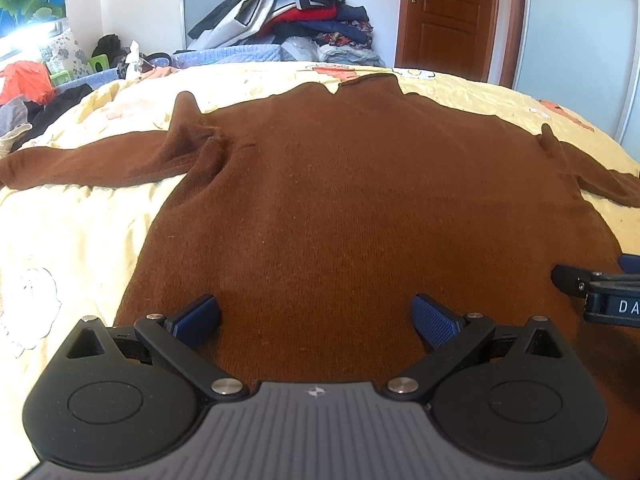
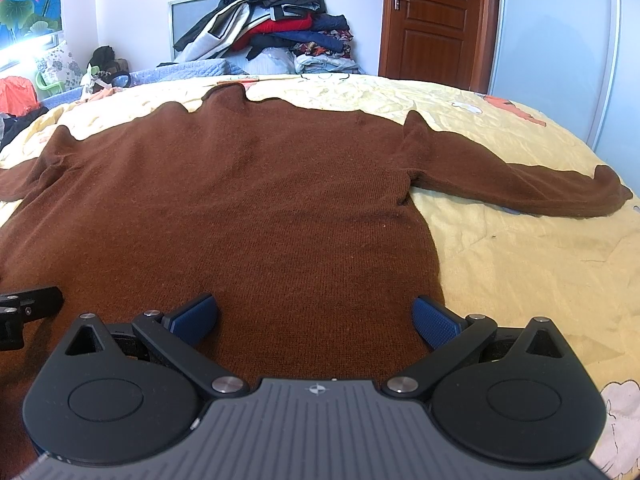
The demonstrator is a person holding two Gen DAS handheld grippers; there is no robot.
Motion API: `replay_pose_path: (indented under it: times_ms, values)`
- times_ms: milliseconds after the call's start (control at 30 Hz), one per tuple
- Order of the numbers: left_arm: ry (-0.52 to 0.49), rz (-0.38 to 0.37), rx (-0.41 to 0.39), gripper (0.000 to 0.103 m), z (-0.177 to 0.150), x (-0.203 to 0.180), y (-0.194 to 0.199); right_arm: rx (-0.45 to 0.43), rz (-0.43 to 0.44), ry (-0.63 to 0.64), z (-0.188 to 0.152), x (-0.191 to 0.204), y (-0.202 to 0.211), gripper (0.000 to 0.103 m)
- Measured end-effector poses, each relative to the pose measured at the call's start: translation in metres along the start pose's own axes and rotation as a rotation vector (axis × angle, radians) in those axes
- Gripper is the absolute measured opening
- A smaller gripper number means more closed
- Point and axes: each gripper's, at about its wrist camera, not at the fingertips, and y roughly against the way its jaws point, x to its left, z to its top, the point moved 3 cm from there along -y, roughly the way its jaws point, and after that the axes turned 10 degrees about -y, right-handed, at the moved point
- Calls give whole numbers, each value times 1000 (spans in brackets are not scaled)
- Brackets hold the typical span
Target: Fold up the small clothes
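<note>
A brown knit sweater [image 1: 340,208] lies spread flat on the yellow bedspread [image 1: 72,232], collar at the far end, sleeves stretched out to both sides. It also shows in the right wrist view [image 2: 256,208]. My left gripper [image 1: 316,320] is open and empty, low over the sweater's near hem, left of centre. My right gripper [image 2: 316,320] is open and empty over the hem near the sweater's right edge. Each gripper's tip shows at the edge of the other's view, the right gripper [image 1: 600,292] in the left wrist view and the left gripper [image 2: 28,304] in the right wrist view.
A tall pile of clothes [image 1: 296,12] stands beyond the far end of the bed. A brown door [image 1: 444,16] is at the back right. Loose clothes and an orange bag [image 1: 24,80] lie off the bed's left side. The yellow bedspread also shows in the right wrist view [image 2: 520,264].
</note>
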Motion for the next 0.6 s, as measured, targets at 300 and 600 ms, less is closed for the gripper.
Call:
replay_pose_path:
  times_ms: [300,600]
  values:
    - [2,18,1,103,-1,-3,0,1,-2,2,-1,1,1,103]
    - [-1,20,-1,103,-1,-4,1,1,-2,2,0,1,1,103]
